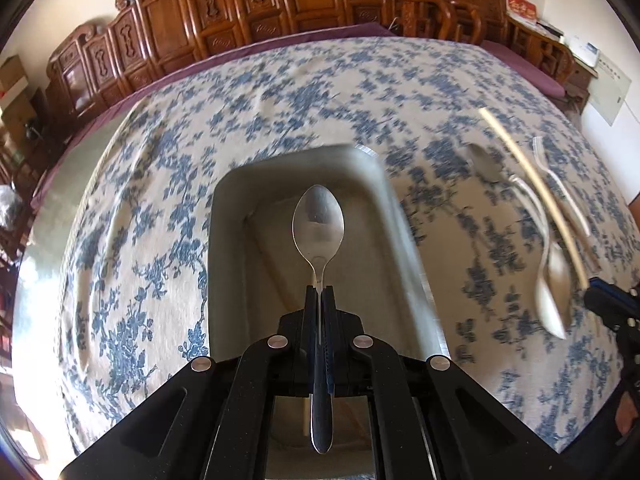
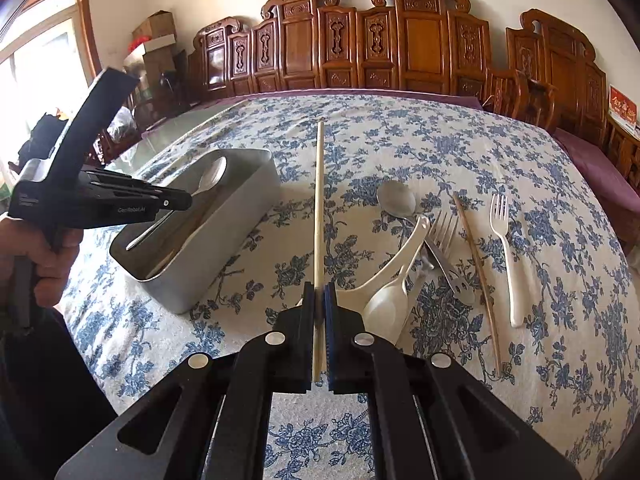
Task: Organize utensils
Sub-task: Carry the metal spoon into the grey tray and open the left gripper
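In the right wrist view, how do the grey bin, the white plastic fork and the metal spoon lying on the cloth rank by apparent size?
1. Grey bin, clearly largest.
2. White plastic fork.
3. Metal spoon, partly hidden under other utensils, so its rank below the fork is unsure.

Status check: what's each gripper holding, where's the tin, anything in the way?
Left gripper shut on spoon, over tin. Right gripper shut on chopstick. Path clear; rest on cloth.
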### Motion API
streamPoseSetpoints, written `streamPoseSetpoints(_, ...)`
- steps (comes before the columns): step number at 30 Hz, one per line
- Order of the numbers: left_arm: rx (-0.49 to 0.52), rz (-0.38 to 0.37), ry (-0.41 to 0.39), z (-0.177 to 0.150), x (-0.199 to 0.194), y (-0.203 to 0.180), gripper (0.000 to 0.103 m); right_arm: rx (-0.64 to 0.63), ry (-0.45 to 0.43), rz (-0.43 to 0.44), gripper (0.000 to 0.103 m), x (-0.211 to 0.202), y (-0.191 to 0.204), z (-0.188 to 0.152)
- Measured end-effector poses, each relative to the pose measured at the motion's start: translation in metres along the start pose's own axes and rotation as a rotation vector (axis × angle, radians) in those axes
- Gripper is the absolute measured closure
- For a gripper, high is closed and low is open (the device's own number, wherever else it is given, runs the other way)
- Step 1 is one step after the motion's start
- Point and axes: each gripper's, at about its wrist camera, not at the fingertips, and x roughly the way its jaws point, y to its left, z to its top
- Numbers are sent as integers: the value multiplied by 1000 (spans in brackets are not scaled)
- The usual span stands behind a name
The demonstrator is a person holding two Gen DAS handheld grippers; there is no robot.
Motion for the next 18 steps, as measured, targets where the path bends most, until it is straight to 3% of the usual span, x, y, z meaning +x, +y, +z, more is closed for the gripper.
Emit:
streamPoseSetpoints(11,-9,18,62,0,33,10,100,-3,13,3,97,5,0,-1)
streamPoseSetpoints(18,-8,4,50,2,31,9,97,-3,13,10,97,5,2,-1)
